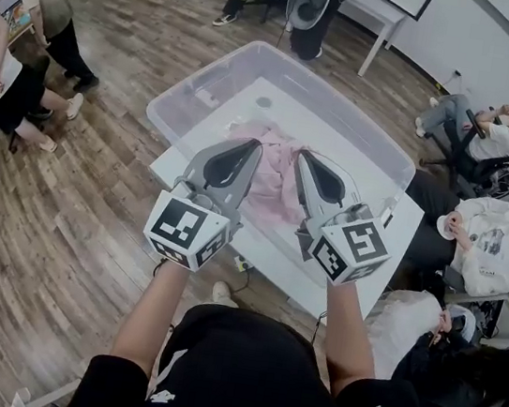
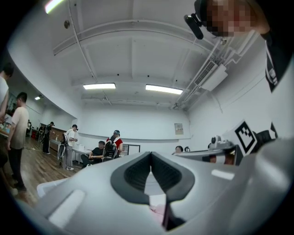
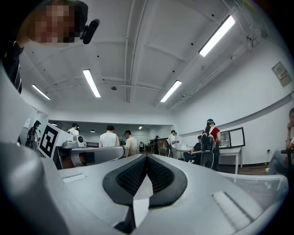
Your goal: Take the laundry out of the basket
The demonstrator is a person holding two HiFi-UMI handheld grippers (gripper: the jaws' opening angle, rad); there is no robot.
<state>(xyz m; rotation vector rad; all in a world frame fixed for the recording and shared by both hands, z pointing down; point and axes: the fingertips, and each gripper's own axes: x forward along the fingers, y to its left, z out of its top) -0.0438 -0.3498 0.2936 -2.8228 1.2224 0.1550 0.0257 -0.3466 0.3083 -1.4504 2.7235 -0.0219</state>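
Note:
A clear plastic bin serves as the basket and stands on a white table. Pink laundry lies crumpled on its bottom. Both grippers hover above the bin's near side, tilted upward and side by side. My left gripper is shut with nothing between its tips. My right gripper is likewise shut and empty. In the left gripper view the jaws meet at the tip, and a bit of pink cloth shows through the gap beneath. The right gripper view has its jaws closed against the ceiling and room.
Seated people crowd the table's right side. Other people stand to the left on the wooden floor. A chair stands beyond the bin, with another white table behind it.

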